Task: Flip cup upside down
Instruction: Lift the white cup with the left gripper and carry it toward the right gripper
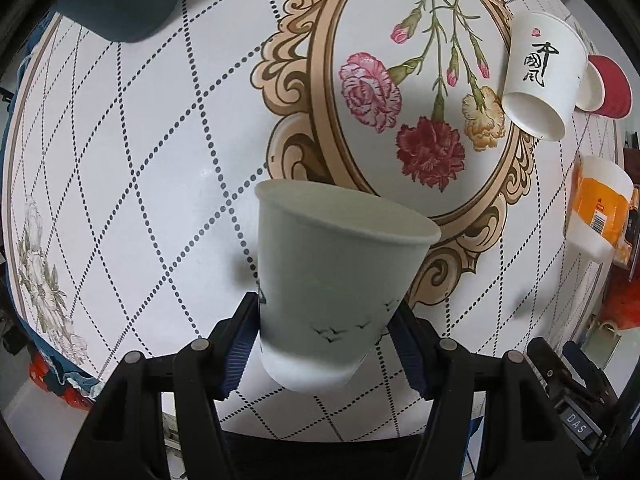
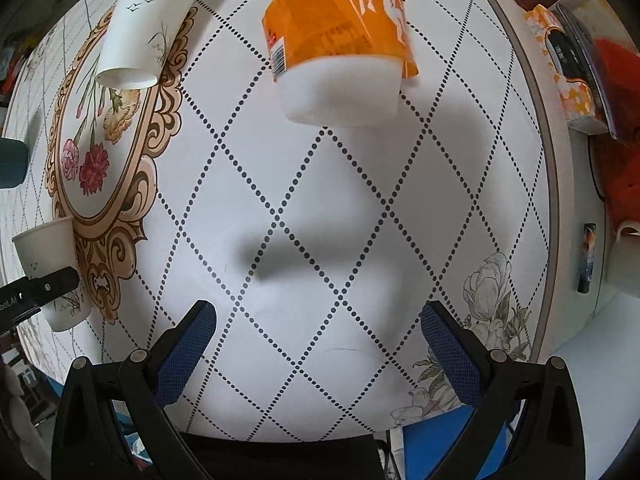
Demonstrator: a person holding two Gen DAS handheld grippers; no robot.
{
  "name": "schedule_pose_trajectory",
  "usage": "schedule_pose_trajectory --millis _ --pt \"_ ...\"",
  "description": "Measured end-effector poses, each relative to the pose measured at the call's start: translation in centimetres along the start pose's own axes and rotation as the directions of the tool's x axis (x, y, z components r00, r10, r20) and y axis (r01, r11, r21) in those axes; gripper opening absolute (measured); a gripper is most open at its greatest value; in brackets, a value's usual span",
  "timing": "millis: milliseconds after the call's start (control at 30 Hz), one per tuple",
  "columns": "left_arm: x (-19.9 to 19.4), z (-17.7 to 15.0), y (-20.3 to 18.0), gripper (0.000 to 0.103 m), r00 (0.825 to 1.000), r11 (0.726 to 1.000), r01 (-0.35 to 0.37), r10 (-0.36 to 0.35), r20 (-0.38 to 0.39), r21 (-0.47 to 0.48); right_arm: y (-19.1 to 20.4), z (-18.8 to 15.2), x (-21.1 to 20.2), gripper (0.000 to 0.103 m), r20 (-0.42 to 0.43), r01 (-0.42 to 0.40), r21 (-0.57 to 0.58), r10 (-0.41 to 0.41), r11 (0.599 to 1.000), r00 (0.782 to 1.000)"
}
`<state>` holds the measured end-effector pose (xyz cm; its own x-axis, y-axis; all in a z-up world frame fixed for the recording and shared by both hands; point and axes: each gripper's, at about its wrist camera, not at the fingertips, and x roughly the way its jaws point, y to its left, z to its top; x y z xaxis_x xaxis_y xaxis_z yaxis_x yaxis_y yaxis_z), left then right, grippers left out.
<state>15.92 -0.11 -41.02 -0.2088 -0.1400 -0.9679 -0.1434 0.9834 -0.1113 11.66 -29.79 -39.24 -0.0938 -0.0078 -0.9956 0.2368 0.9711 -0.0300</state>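
Observation:
My left gripper (image 1: 324, 340) is shut on a white paper cup (image 1: 332, 280) with small bird prints, gripped near its base. The cup is tilted, its open mouth pointing away from me, above the patterned table (image 1: 160, 160). The same cup (image 2: 48, 256) shows at the far left of the right wrist view, with the left gripper's finger across it. My right gripper (image 2: 318, 320) is open and empty above the table (image 2: 320, 220).
A second white paper cup (image 1: 540, 76) (image 2: 140, 28) stands mouth-down by the floral medallion. A red cup (image 1: 612, 88) lies behind it. A white-and-orange tub (image 1: 600, 208) (image 2: 340, 40) stands mouth-down. A dark teal object (image 1: 116, 0) sits far left. Boxes (image 2: 568, 76) lie beyond the table's right edge.

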Motion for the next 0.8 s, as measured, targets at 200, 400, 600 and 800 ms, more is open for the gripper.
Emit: schedule_pose_trajectory --millis 200,400,600,800 --pt "1.1 0.0 1.2 0.062 0.999 1.000 0.000 0.000 -0.049 0.006 0.6 -0.1 0.3 0.103 -0.004 0.007 0.014 -0.007 1.000 1.000" --pt "1.4 -0.3 0.7 0.082 0.999 0.999 -0.012 0.013 -0.034 0.037 3.1 -0.4 0.4 0.103 -0.012 0.011 0.021 -0.011 1.000 1.000" --pt "1.5 -0.8 0.7 0.082 1.000 0.999 -0.005 0.006 -0.025 0.054 4.0 -1.1 1.1 0.103 -0.014 0.013 0.022 -0.012 1.000 1.000" --pt "0.5 -0.7 -0.4 0.082 1.000 0.998 0.005 -0.004 -0.010 0.063 3.8 -2.6 0.7 0.103 -0.007 0.014 0.022 -0.013 1.000 1.000"
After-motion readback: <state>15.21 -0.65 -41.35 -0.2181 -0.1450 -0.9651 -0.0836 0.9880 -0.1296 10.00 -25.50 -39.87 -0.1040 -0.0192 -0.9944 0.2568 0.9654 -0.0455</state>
